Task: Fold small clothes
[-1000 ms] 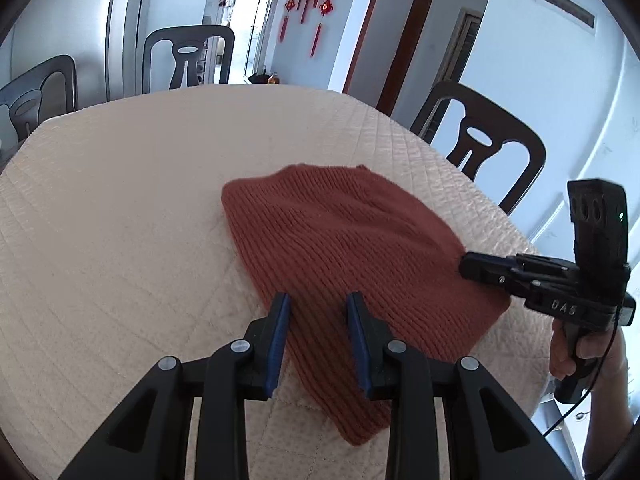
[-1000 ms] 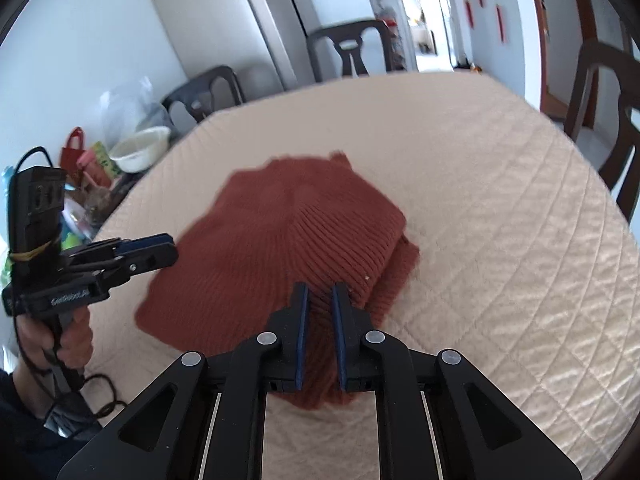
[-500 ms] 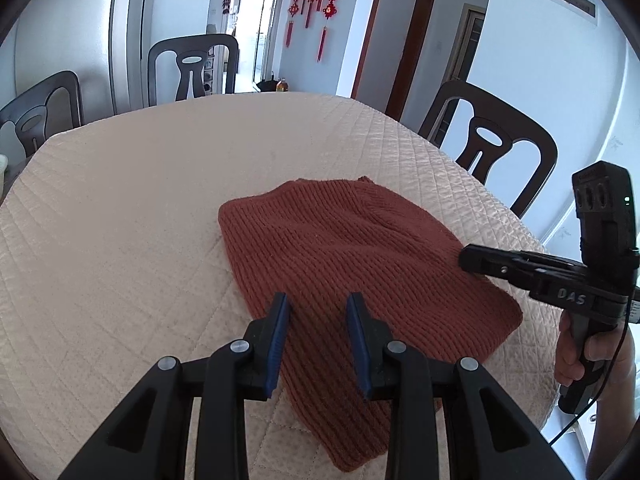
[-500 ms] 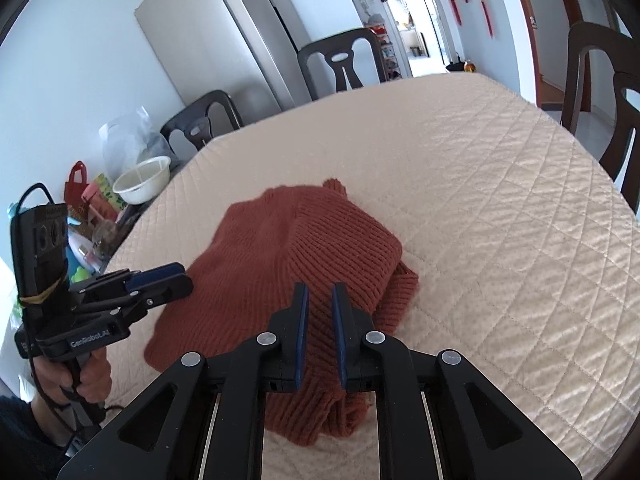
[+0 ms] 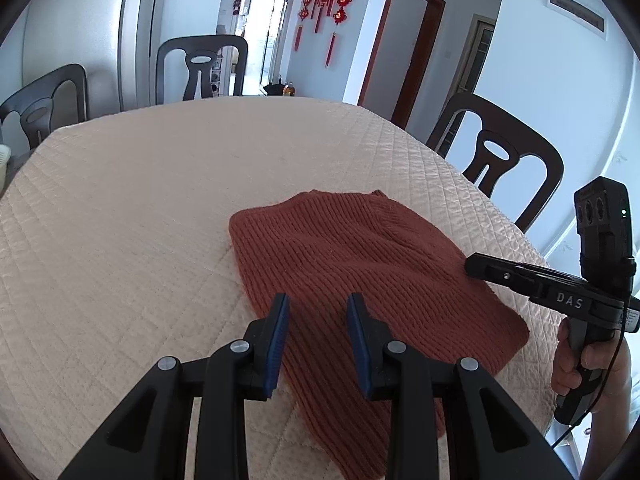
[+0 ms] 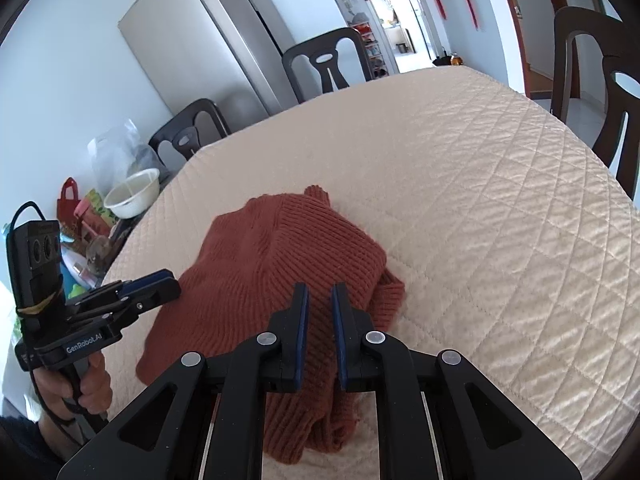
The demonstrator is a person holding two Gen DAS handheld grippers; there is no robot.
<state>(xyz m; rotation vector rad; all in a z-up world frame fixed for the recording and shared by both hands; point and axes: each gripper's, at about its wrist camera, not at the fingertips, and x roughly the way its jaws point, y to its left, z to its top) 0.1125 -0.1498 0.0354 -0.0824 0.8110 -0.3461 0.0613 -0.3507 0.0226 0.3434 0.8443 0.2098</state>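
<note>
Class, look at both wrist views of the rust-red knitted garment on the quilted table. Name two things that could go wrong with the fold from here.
1. The knitted garment lies near the quilted table's near edge; a tug could drag it off.
2. Its right side is bunched in uneven layers, so another fold may come out lopsided. Neither the left hand-held gripper nor the right hand-held gripper grips it.

- "DAS" stands in pale letters on the black side of the right gripper (image 5: 478,268), seen from the left wrist view.
- "GenRobot.AI" runs in pale letters along the black body of the left gripper (image 6: 160,284), seen from the right wrist view.
</note>
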